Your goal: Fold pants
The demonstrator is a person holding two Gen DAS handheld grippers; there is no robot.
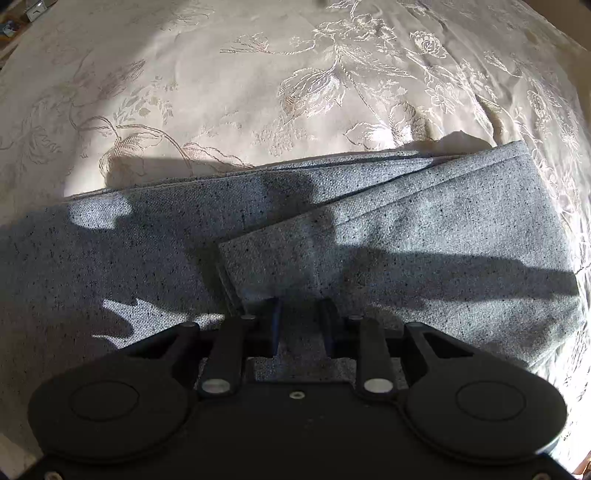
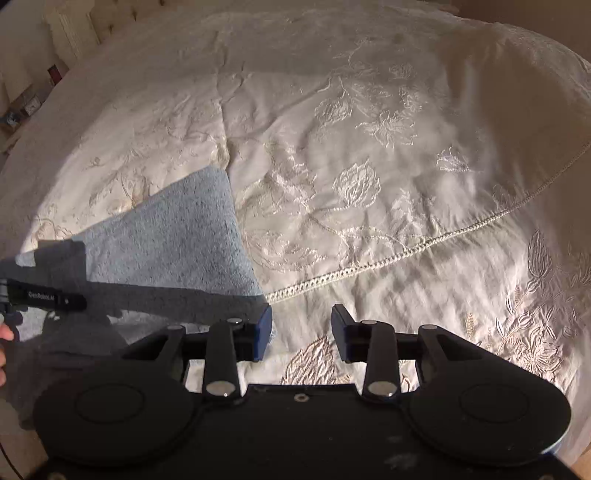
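Observation:
Grey speckled pants (image 1: 406,229) lie folded lengthwise across a cream embroidered bedspread (image 1: 221,74), one layer lapped over another with a hemmed edge near the middle. My left gripper (image 1: 302,321) points steeply down onto them, its fingers apart with flat fabric showing in the gap. In the right wrist view the pants (image 2: 166,240) end at the left. My right gripper (image 2: 302,332) stands open over bare bedspread (image 2: 369,147), its left finger beside the pants' near corner and nothing between its fingers. The left tool's handle (image 2: 44,297) and a hand (image 2: 5,334) show at the left edge.
A stitched lace seam (image 2: 406,251) runs diagonally across the bedspread. A tufted headboard (image 2: 74,29) and small bedside items (image 2: 26,107) lie at the far left. Strong sunlight casts hard tool shadows on the pants. Floor shows past the bed's edge (image 1: 11,48).

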